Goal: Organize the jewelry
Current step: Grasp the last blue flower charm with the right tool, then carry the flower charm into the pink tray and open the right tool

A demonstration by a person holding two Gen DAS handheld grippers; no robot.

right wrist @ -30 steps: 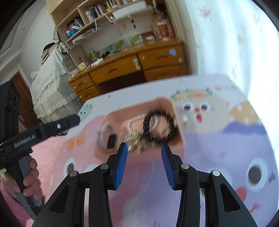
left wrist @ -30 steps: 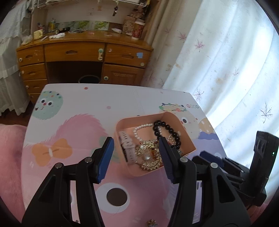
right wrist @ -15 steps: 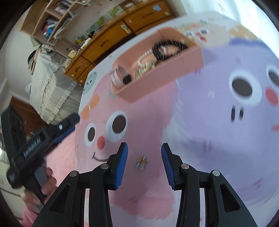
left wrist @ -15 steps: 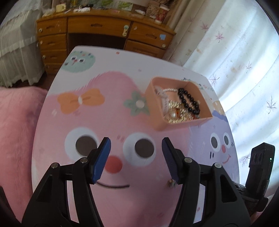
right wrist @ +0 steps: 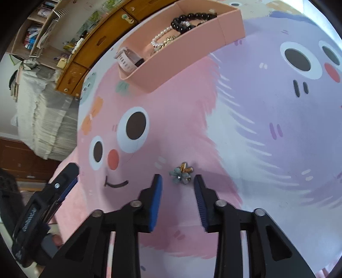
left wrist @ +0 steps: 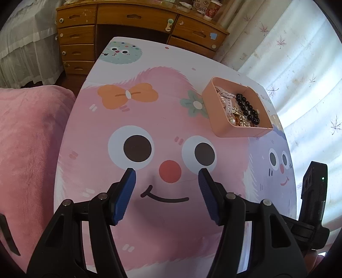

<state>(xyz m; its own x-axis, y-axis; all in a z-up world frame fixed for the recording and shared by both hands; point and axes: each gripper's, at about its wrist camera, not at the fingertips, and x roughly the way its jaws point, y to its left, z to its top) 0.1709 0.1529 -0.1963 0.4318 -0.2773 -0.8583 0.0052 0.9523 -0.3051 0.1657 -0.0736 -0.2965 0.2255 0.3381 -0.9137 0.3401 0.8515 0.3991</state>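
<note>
A peach-pink box (left wrist: pixel 215 116) (right wrist: pixel 183 49) stands on the cartoon-print table and holds a black bead bracelet (left wrist: pixel 248 109) (right wrist: pixel 188 19), a pearl bracelet (right wrist: pixel 159 37), gold pieces (left wrist: pixel 237 118) and a pale watch (right wrist: pixel 128 58). A small grey-blue and amber flower brooch (right wrist: pixel 181 173) lies loose on the table. My right gripper (right wrist: pixel 177 178) is open, its tips just short of the brooch on either side. My left gripper (left wrist: pixel 167 174) is open and empty, over the pink face's nose, well short of the box.
A wooden desk with drawers (left wrist: pixel 132 23) stands beyond the table's far edge. A pink blanket (left wrist: pixel 27 149) lies left of the table. White curtains (left wrist: pixel 303 64) hang on the right. The other gripper's body shows at each view's edge (left wrist: pixel 314 192) (right wrist: pixel 42 216).
Both grippers have pulled back from the box toward the table's near side. The right gripper has come down close to the brooch, which now lies between its tips.
</note>
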